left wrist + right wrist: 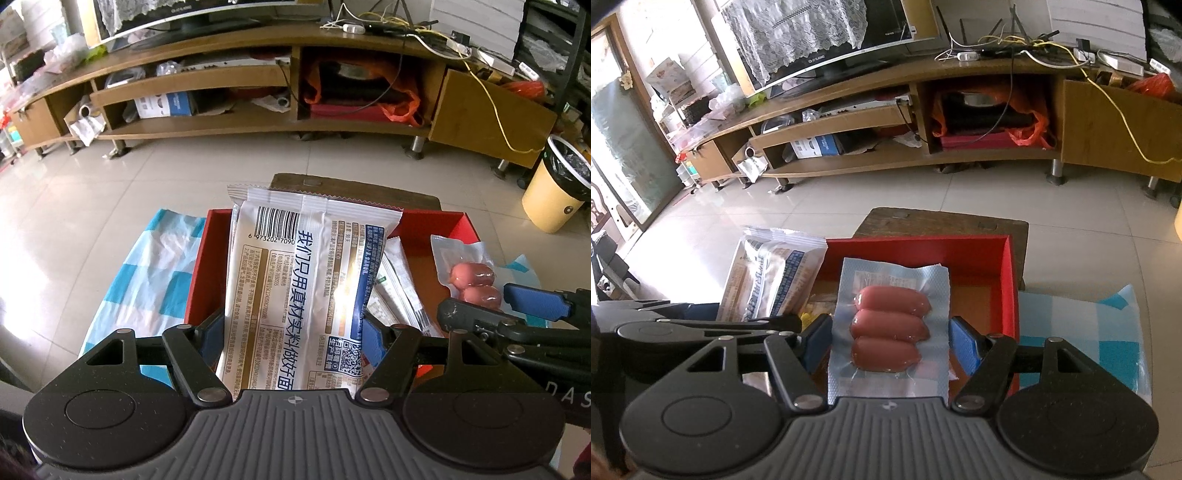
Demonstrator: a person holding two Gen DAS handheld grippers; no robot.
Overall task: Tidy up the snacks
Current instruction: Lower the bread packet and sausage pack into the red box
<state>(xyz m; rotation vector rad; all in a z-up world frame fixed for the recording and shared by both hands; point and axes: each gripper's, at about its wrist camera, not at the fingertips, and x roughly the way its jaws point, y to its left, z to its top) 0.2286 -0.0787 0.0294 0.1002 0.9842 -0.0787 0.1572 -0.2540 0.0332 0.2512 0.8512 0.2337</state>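
Left wrist view shows the left gripper point(291, 339) clamped across a large white noodle packet point(295, 288), its pads pressing both long edges so the packet hangs lengthwise over the red box point(199, 269), seemingly ready to be laid inside. The right gripper point(890, 339) likewise grasps a vacuum-sealed sausage pack point(890, 325) by its side edges, held flat above the box's middle. Carrying one snack per hand lets two go in together. Counted: one red box, one noodle packet held, one sausage pack holding three sausages, at least two more wrapped packets point(399, 291) already lying in the box. A blue-checked cloth point(147, 266) lies under the box.
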